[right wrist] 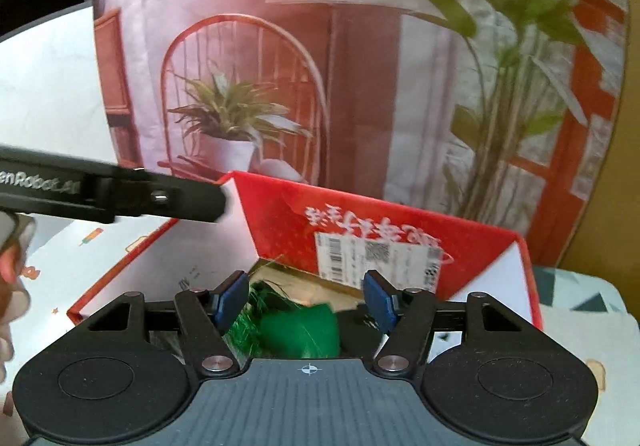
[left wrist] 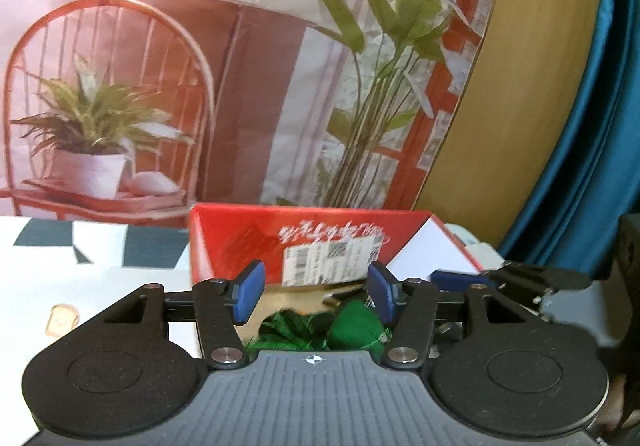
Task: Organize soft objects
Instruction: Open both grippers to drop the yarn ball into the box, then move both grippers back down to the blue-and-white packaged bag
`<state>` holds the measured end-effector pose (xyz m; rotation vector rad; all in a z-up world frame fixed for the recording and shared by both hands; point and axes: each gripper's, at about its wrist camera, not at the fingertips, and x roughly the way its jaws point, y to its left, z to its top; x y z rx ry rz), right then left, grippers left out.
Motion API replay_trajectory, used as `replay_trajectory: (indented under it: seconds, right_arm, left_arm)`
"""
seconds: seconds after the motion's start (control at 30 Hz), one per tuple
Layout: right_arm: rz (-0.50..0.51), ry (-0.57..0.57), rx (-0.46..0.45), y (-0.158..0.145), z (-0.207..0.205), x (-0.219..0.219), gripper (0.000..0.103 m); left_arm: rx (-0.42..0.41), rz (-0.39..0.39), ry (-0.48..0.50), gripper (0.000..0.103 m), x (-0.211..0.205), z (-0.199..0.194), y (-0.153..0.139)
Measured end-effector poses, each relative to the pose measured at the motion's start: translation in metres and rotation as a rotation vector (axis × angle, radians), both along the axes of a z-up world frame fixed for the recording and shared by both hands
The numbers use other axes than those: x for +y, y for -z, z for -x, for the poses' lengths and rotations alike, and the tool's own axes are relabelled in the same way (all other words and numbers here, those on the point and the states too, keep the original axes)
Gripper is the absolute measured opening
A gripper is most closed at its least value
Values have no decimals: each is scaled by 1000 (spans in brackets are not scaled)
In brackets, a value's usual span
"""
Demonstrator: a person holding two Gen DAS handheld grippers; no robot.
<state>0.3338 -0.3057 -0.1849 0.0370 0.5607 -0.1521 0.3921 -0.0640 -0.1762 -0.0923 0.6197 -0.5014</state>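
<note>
Your left gripper (left wrist: pixel 316 294): jaws apart, nothing clamped. Your right gripper (right wrist: pixel 308 300): likewise parted, empty. Green soft object (left wrist: pixel 352 330) (right wrist: pixel 300 330): lower centre, lying inside red box (left wrist: pixel 236 242) (right wrist: pixel 280 222). Printed backdrop (left wrist: pixel 160 66): upper frame, behind box.
</note>
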Motion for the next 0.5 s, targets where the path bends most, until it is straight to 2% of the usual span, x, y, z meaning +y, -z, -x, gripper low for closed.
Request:
replay_trajectory:
  seconds: [0.23, 0.4, 0.5]
  right_arm:
    - [-1, 44, -59, 0, 40, -2, 60]
    - [0, 75, -138, 0, 76, 1, 61]
    - [4, 90, -186, 1, 98, 4, 65]
  left_arm:
    - [-33, -9, -44, 60, 17, 35, 4]
    - [-103, -40, -67, 63, 24, 69, -1]
    - [-142, -49, -75, 65, 29, 89, -3]
